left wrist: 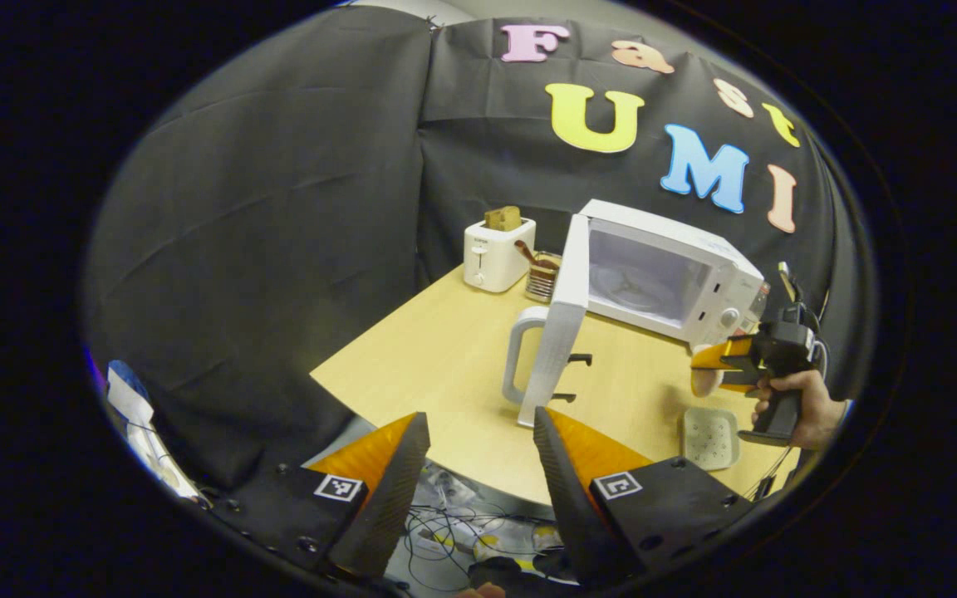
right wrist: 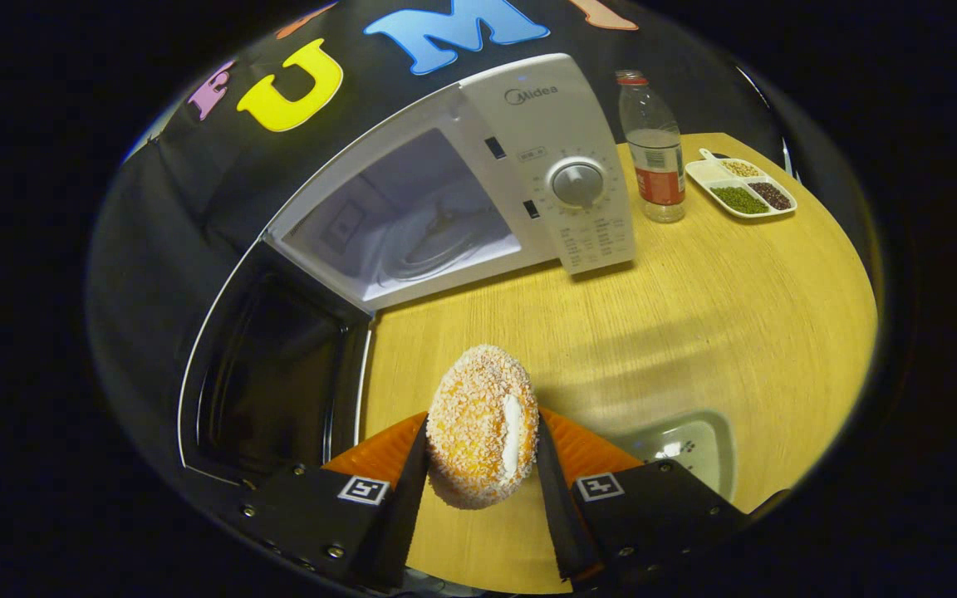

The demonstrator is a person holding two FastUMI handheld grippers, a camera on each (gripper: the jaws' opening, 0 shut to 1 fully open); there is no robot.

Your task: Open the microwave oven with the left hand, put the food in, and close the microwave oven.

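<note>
The white microwave [left wrist: 678, 282] [right wrist: 553, 149] stands on the wooden table with its door [left wrist: 557, 332] [right wrist: 271, 365] swung wide open and its cavity [right wrist: 412, 224] showing a glass turntable. My right gripper [right wrist: 483, 448] is shut on a crumb-coated orange pastry with a white filling [right wrist: 483, 423], held above the table in front of the opening. In the left gripper view that gripper [left wrist: 715, 365] and the hand holding it appear to the right of the microwave. My left gripper [left wrist: 478, 448] is open, empty, back from the table's near edge.
A small pale dish [left wrist: 709, 438] [right wrist: 690, 448] lies on the table below the pastry. A toaster with bread [left wrist: 498, 249] and a glass jar [left wrist: 542, 276] stand at the far left. A bottle [right wrist: 651, 158] and a divided tray of beans [right wrist: 740, 187] sit right of the microwave.
</note>
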